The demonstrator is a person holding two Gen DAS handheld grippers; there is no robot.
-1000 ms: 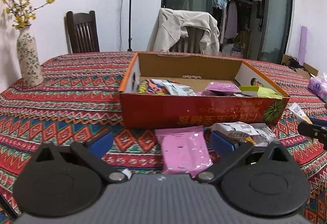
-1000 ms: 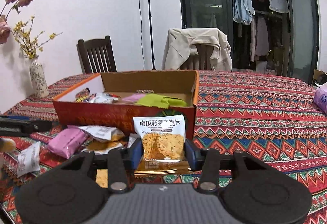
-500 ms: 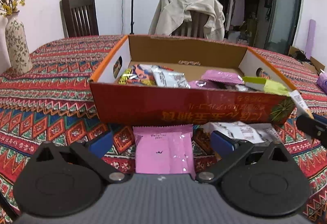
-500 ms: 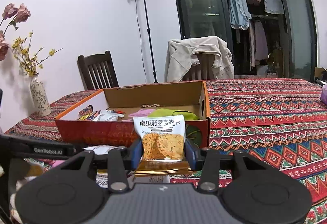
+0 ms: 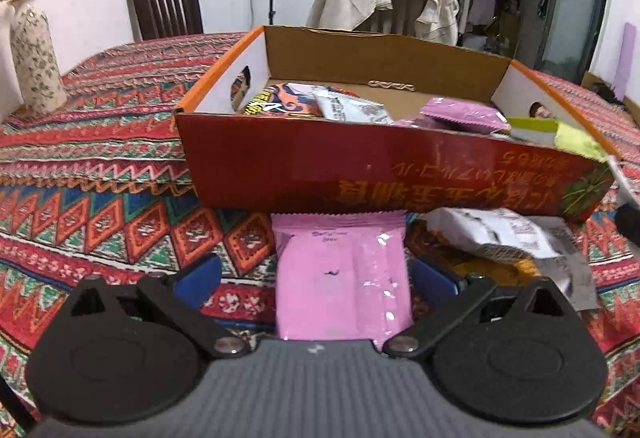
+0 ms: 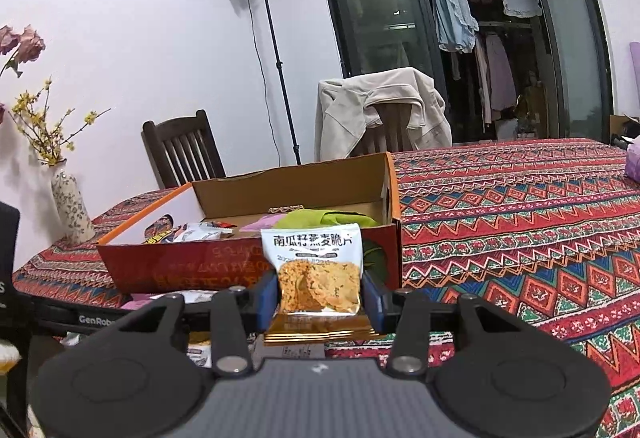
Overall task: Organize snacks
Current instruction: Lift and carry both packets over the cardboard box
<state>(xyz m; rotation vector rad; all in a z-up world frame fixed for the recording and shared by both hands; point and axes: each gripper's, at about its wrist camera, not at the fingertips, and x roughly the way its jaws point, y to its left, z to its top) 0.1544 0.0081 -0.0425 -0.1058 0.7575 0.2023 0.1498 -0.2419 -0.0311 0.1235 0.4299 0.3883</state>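
An open red cardboard box [image 5: 360, 174] on the patterned tablecloth holds several snack packets. Just in front of it a pink packet [image 5: 344, 278] lies flat on the cloth. My left gripper [image 5: 316, 278] is open and straddles it; the right pad sits near the packet's edge and the left pad stands well clear. In the right wrist view my right gripper [image 6: 320, 298] is shut on a white oat-crisp packet [image 6: 316, 266], held upright before the box [image 6: 180, 266] at its right end. The left gripper's black body [image 6: 80, 318] shows at the lower left.
White and grey packets [image 5: 500, 234] lie right of the pink one. A flowered vase [image 5: 36, 58] stands at the table's left. Two chairs, one draped with a jacket [image 6: 380, 118], and a lamp stand [image 6: 276, 58] are behind. A pink pack [image 6: 634, 166] sits far right.
My left gripper has come closer to the box and lower, so the pink packet now lies between its open fingers. The right gripper has tilted up slightly and still holds the oat-crisp packet.
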